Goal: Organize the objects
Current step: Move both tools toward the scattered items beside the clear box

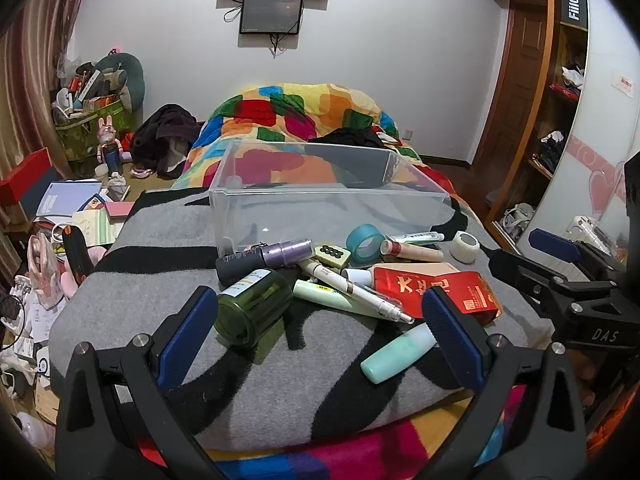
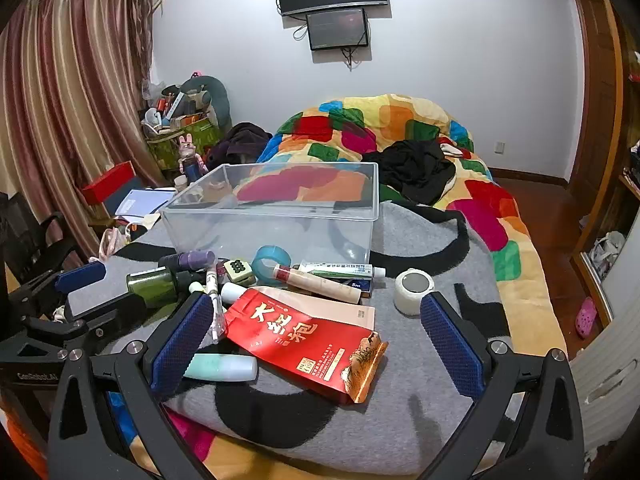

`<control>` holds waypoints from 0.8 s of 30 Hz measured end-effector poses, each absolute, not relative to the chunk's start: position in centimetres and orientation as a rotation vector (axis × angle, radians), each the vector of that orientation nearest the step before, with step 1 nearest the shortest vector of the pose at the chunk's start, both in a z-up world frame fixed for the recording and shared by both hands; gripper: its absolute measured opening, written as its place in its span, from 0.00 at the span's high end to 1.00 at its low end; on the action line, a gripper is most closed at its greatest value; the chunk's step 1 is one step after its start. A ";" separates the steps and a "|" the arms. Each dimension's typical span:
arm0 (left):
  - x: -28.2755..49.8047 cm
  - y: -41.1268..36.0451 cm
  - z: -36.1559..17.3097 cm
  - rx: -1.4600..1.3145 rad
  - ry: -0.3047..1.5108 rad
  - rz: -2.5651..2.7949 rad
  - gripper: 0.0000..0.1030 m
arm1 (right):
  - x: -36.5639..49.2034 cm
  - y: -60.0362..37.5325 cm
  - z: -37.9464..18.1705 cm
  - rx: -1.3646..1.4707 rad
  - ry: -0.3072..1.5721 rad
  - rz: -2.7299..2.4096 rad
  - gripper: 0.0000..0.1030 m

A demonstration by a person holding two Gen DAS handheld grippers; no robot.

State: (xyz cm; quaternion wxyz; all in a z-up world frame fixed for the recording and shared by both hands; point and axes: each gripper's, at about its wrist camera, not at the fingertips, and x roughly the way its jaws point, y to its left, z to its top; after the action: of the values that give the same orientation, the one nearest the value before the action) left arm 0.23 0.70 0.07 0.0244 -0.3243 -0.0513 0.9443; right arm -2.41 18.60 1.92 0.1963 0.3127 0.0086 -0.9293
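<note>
Progress: nothing sorted yet | clear bin (image 2: 280, 216) centre frame, holds no items | clutter heaped just below it: red pouch (image 2: 308, 344), green bottle (image 1: 256, 304), teal tape ring (image 1: 365, 242), mint tube (image 1: 400, 352), white tape roll (image 2: 414, 290) | left gripper (image 1: 320, 332) wide open, holding nothing | right gripper (image 2: 316, 344) wide open, holding nothing, straddling pouch.
</note>
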 end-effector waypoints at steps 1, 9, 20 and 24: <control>0.3 0.7 0.1 -1.001 -0.156 2.923 0.00 | -2.4 18.6 1.9 0.873 0.028 -2.601 0.00; 0.4 1.0 0.0 -0.996 -0.137 2.922 0.00 | -2.3 18.5 1.9 0.873 0.028 -2.596 0.00; 0.4 0.9 0.0 -0.994 -0.143 2.919 0.00 | -2.4 18.4 1.8 0.878 0.026 -2.595 0.00; 0.4 0.9 0.1 -0.992 -0.141 2.919 0.00 | -2.4 18.4 1.8 0.874 0.025 -2.594 0.00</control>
State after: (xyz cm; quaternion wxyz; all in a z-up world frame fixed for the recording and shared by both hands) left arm 0.44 0.89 0.05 0.0276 -0.3214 -0.0456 0.9454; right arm -2.38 18.35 1.77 0.2008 0.3129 0.0090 -0.9283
